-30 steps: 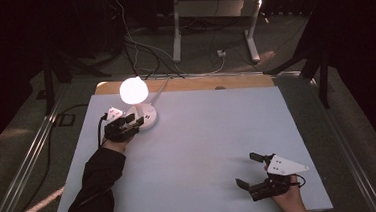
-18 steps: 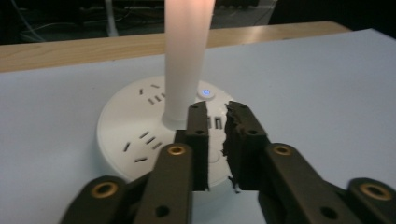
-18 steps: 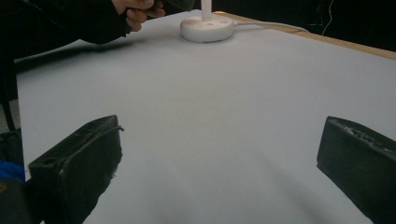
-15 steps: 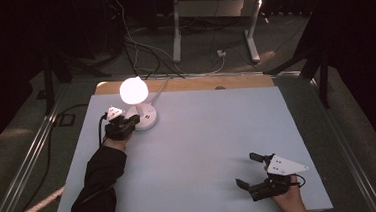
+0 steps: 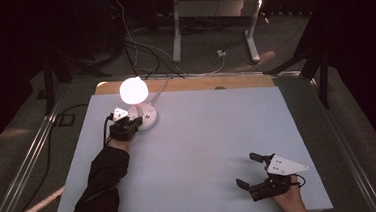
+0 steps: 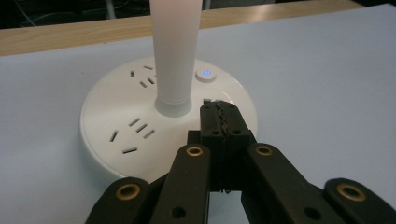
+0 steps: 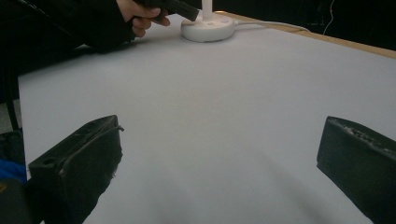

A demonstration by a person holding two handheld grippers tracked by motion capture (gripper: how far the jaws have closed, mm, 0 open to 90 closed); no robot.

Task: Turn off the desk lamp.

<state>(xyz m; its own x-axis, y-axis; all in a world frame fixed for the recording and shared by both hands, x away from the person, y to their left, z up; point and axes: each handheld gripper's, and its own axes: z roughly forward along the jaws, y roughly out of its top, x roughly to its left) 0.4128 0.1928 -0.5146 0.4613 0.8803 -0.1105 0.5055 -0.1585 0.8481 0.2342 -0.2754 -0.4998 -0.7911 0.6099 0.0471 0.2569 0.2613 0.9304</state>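
Here the left gripper (image 6: 219, 112), its jaws just closed together on nothing, rests its tip on the round base of the lit lamp (image 5: 145, 116) at the table's far left, probably to press a button, while the right gripper (image 5: 248, 171) idles open well apart.

The room is lying dim, and the lamp's globe (image 5: 134, 89) is glowing at eleven o'clock of the desk (image 5: 204, 150), blown out to white glare in the high view. The floor around is sinking into near black. In the right gripper view the near claw tips are blurring out of focus.
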